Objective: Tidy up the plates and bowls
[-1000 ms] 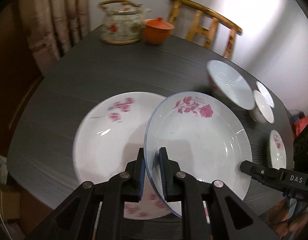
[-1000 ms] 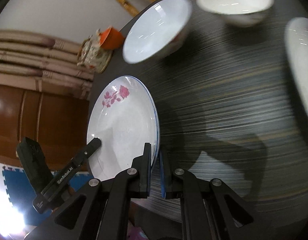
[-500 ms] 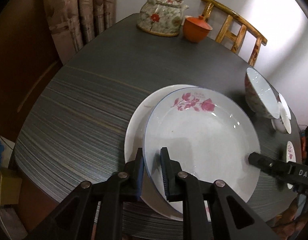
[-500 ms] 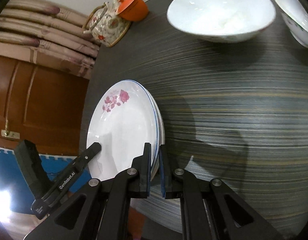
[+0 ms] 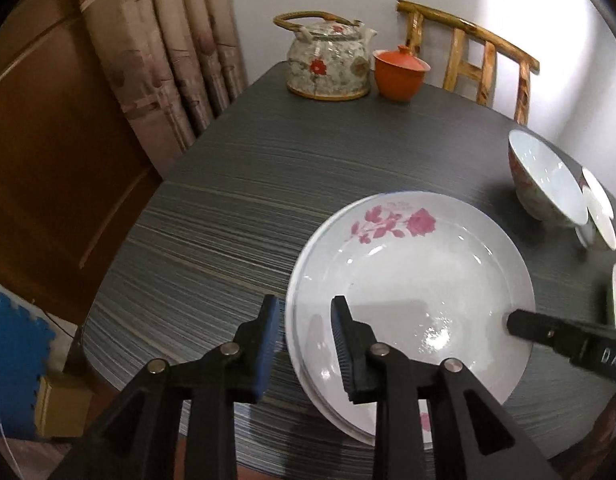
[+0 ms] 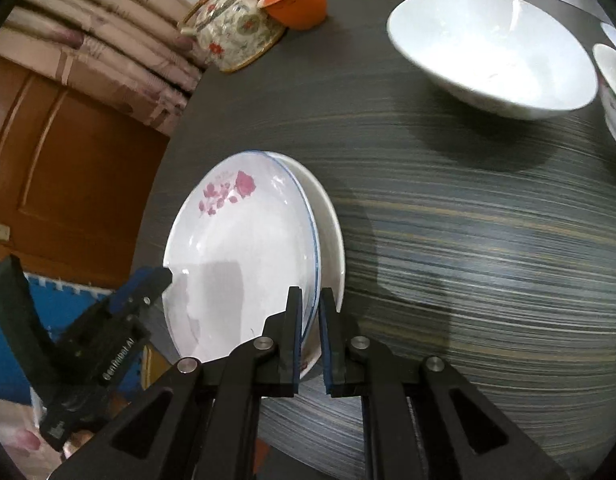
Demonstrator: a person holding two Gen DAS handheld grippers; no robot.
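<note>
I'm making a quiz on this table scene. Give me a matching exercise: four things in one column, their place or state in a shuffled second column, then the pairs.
Things:
1. rose plate
2. teapot
3. left gripper
4. right gripper

Places or states:
A. open, astride the plate's rim
B. shut on the plate's rim
C. at the table's far end, beside the orange cup
D. stacked on another plate

Pairs: 1-D, 2-C, 3-A, 4-B

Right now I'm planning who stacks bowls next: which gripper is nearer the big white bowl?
Right. The right gripper clamps the plate's rim on the side toward the big white bowl; the left gripper straddles the far rim.
</note>
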